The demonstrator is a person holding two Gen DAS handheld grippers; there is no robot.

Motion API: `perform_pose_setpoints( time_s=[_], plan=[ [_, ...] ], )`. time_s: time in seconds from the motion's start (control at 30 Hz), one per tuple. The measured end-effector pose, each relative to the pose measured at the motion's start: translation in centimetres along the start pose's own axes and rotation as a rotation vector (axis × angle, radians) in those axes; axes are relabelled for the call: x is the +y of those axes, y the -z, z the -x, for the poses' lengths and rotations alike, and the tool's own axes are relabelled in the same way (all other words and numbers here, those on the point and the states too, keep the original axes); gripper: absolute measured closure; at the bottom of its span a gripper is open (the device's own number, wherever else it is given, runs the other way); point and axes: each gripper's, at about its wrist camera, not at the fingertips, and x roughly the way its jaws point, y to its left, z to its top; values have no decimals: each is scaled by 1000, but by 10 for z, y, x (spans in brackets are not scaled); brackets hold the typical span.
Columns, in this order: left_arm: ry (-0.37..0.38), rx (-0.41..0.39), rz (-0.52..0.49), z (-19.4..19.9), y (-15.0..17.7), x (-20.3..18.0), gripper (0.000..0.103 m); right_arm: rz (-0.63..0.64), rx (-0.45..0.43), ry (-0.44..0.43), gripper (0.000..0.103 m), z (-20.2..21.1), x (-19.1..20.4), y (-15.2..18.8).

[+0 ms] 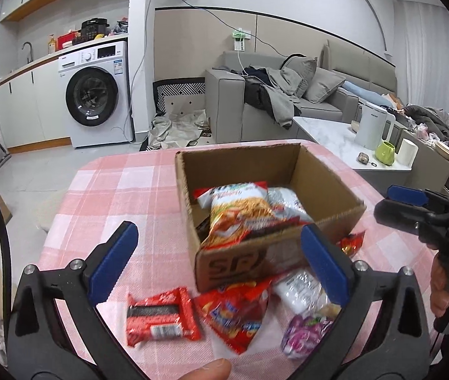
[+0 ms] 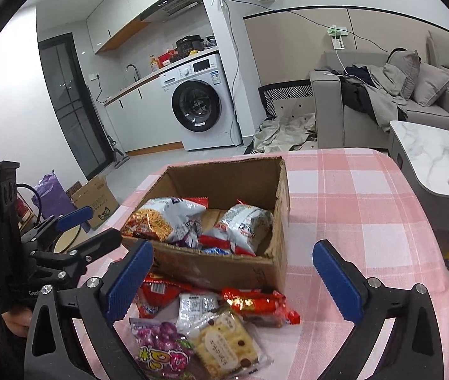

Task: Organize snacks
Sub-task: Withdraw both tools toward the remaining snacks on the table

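An open cardboard box (image 1: pixel 186 202) (image 2: pixel 221 174) stands on the pink plaid table (image 2: pixel 351 205). Inside lie a noodle-snack bag (image 1: pixel 233 212) (image 2: pixel 161 215) and a silver bag (image 2: pixel 243 224). In front of the box lie several loose packets: a red wafer pack (image 1: pixel 161 319), a red chip bag (image 1: pixel 237 313), a purple candy pack (image 2: pixel 164 348), a cracker pack (image 2: pixel 224 338) and a red bar (image 2: pixel 259 304). My left gripper (image 1: pixel 218 237) (image 2: pixel 97 228) is open at the box's near left corner, holding nothing. My right gripper (image 2: pixel 232 253) (image 1: pixel 395 205) is open and empty above the loose packets.
A marble coffee table (image 1: pixel 328 133) with a white kettle (image 1: pixel 371 125) and a green cup (image 1: pixel 385 153) stands right of the plaid table. A grey sofa (image 1: pixel 224 95) and a washing machine (image 1: pixel 94 95) are behind. A cardboard box (image 2: pixel 97 199) sits on the floor at left.
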Motion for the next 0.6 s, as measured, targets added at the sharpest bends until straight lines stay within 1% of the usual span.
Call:
perform_pose_setpoints(
  time_s=[0.3,0.4,0.47,0.53,0.6],
  plan=[
    [-14,17,27,22,25,18,1,0,35,29,1,9,-5,25],
    [-17,27,29,21,32,21,1,0,44,30,1,8,-8,31],
    [-20,53,17,18,34,20,1,5,69,41,1,3,-9,34],
    [-38,50,13,18,35,20,1,10,78,45,1,1,-9,36],
    [-33,63,8,15,37,19,1,13,93,41,1,-1,-9,38]
  ],
)
